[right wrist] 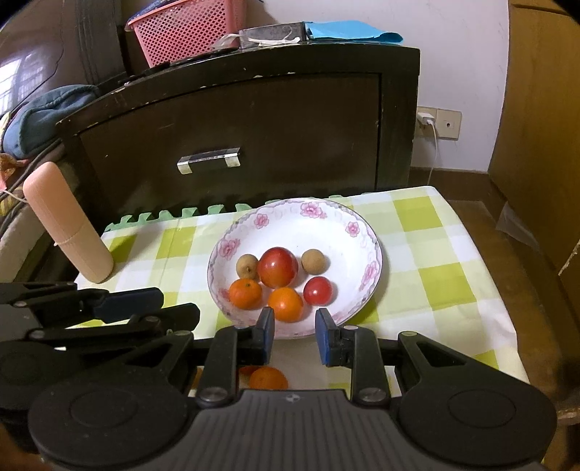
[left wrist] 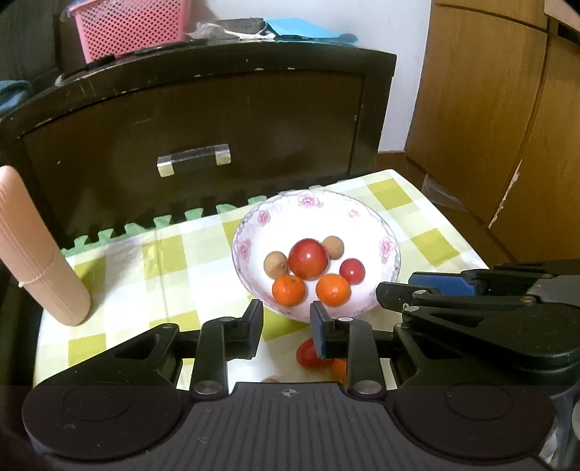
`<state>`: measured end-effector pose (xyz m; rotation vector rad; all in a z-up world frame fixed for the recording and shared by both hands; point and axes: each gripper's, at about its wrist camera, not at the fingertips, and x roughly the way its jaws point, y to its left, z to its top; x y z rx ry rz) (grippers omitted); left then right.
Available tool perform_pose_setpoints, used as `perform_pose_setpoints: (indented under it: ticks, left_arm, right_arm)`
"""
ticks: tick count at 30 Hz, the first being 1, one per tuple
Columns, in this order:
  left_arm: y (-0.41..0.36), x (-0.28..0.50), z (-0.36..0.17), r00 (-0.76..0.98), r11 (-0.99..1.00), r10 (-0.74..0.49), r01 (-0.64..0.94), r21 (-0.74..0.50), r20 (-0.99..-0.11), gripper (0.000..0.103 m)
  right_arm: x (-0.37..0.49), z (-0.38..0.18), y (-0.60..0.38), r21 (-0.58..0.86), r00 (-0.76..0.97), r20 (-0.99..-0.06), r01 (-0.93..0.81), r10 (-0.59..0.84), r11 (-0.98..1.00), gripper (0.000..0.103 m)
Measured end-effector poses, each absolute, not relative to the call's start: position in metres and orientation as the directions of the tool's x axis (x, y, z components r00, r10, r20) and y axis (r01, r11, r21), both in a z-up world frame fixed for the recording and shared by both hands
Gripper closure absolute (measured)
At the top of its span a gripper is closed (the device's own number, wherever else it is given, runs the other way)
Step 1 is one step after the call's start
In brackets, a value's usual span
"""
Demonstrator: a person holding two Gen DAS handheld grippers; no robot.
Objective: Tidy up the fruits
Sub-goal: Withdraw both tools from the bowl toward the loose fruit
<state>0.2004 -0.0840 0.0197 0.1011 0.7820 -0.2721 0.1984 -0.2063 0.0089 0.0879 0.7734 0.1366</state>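
Left gripper (left wrist: pixel 286 328) fingers apart, nothing between them, hovering at the near rim of the bowl (left wrist: pixel 253 224). Right gripper (right wrist: pixel 294 335) fingers also apart and empty, at the same near rim, just right of the left gripper.

Bowl: white with pink flowers, sits on the tabletop (right wrist: pixel 427 261) under a green-checked cloth. Inside it: big red tomato (right wrist: pixel 277 267) in the middle, small red tomato (right wrist: pixel 318 290) to the right of it, two oranges (right wrist: pixel 245 293) at the near side, two small brown round fruits (right wrist: pixel 315 261) flanking the big tomato toward the back.

Outside the bowl, nearer than it and mostly hidden under the fingers: one more orange (right wrist: pixel 268 378) on the cloth in the right wrist view, plus a red fruit (left wrist: pixel 306 353) beside an orange piece in the left wrist view.

Left of the bowl, a peach-coloured cylinder (right wrist: pixel 69 224) stands tilted on the cloth. Behind the bowl, a dark cabinet (right wrist: pixel 253 119) with a metal handle; pink basket (right wrist: pixel 185 30) on top of it.
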Motion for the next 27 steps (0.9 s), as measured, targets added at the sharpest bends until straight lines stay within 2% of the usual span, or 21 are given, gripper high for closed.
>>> perform_pose_setpoints:
  ticks: [27]
  left_arm:
    - [-0.074, 0.185, 0.001, 0.633, 0.961, -0.182, 0.277, 0.001, -0.752, 0.068]
  right_arm:
    - [0.186, -0.01, -0.192, 0.109, 0.669, -0.724, -0.128, 0.167, 0.986, 0.078]
